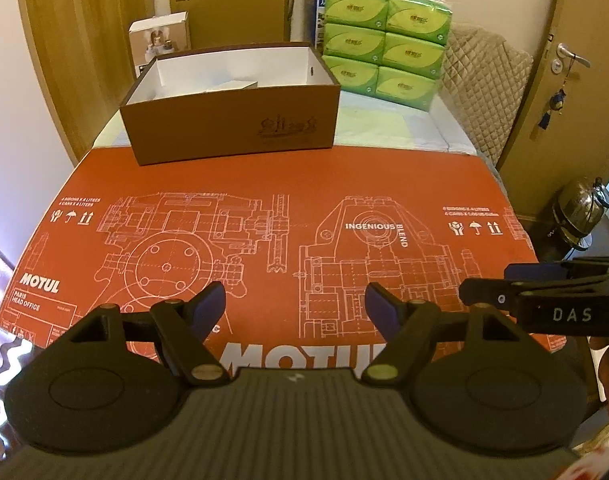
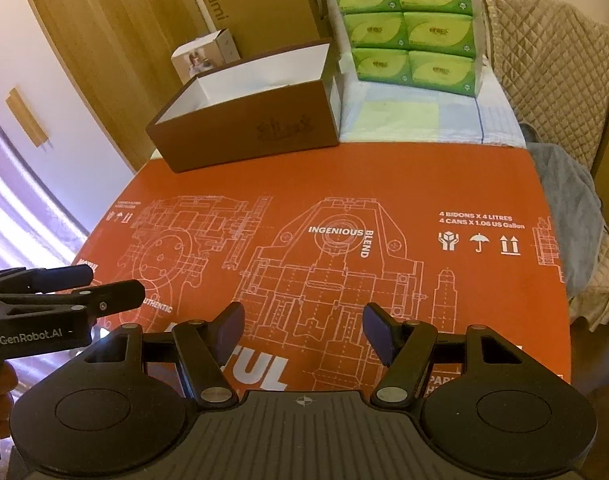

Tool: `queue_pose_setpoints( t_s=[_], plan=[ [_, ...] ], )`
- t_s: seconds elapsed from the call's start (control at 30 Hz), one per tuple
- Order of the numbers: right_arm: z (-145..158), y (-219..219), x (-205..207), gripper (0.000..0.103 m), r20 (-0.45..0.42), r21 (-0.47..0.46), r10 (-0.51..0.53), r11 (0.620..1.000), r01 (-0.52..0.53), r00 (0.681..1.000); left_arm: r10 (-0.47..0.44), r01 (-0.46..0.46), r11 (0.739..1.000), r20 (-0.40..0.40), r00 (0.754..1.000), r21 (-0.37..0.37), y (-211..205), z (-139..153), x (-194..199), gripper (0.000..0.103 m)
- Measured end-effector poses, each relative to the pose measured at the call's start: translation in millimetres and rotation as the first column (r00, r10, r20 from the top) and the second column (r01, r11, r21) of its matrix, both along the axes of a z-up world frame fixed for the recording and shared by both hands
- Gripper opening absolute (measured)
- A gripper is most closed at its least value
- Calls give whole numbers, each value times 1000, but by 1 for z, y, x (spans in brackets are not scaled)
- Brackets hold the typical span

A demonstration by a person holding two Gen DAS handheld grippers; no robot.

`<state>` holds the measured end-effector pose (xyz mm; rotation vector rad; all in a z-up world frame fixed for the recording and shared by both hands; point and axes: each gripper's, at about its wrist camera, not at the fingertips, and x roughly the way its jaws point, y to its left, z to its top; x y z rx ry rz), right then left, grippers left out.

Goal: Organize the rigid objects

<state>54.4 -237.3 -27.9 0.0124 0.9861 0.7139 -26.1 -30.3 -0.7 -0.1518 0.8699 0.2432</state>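
Door handle [image 1: 569,57] only in left view; both tongs [image 1: 294,304] [image 2: 303,328] agape, empty, above red cardboard [image 2: 344,184].

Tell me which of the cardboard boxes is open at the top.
The brown shoebox at the far edge of the red Motul sheet: lidless, white interior showing. The tall Redmi carton behind it stands closed.

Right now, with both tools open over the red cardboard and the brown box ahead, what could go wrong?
1. The left tool and right tool hang close side by side; they could knock together.
2. The brown box sits at the far edge of the red cardboard; a push may slide it.
3. The stacked green tissue packs beside the box could topple if bumped.
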Motion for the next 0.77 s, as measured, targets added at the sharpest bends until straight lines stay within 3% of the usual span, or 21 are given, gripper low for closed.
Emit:
queue_pose_setpoints(
  t_s=[0.77],
  plan=[
    [3, 12, -2, 62, -4, -17, -48, 999, 48, 999, -53, 53, 998, -6, 999, -24, 15, -4, 6, 74]
  ],
)
